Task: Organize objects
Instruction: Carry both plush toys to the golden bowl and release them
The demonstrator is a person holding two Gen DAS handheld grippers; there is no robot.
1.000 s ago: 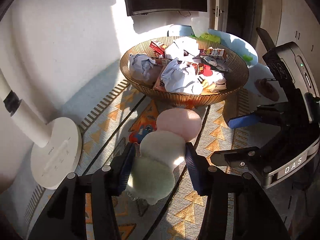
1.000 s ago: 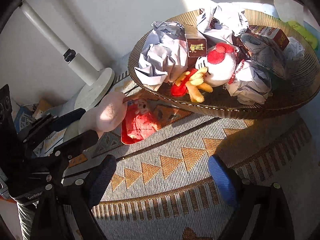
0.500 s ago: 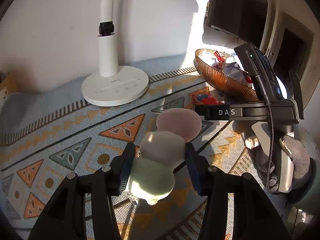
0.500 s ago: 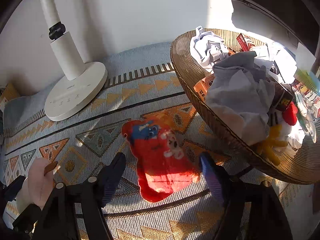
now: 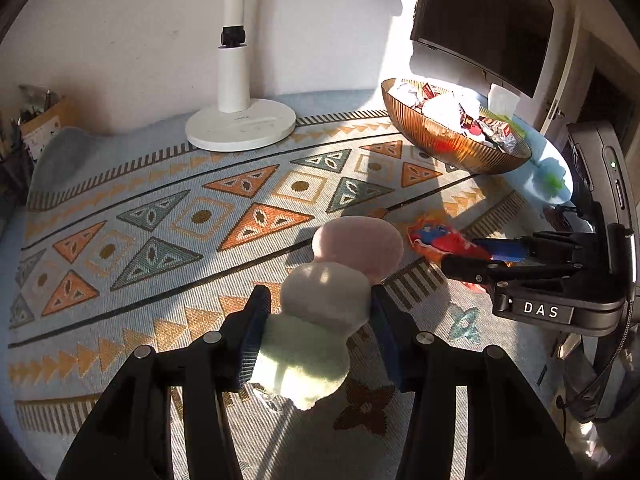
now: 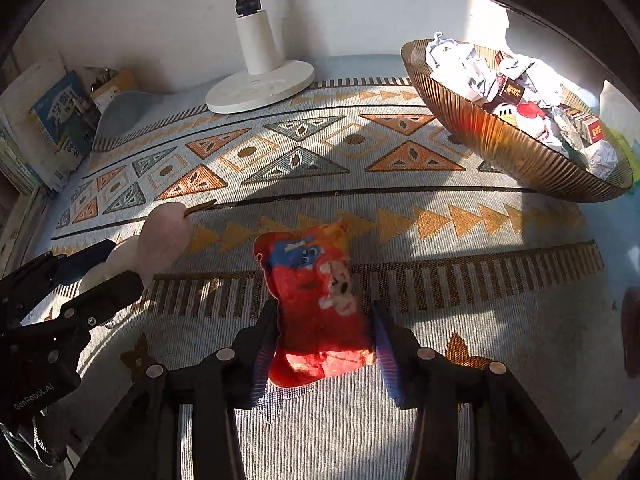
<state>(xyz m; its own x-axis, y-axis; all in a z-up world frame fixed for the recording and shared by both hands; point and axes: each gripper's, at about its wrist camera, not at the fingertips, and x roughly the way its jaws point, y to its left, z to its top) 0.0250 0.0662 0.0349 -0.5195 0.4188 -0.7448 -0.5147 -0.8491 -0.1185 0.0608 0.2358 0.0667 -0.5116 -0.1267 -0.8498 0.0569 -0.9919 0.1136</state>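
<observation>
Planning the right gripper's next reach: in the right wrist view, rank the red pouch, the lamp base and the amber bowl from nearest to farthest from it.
From the right gripper:
1. Red pouch, between its fingers.
2. Amber bowl, ahead right.
3. Lamp base, far, ahead left, by the wall.

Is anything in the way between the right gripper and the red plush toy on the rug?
No. The right gripper already has its open fingers on both sides of the red plush toy; nothing visible sits between them.

Both wrist cameras look low across one patterned rug (image 5: 168,216).
</observation>
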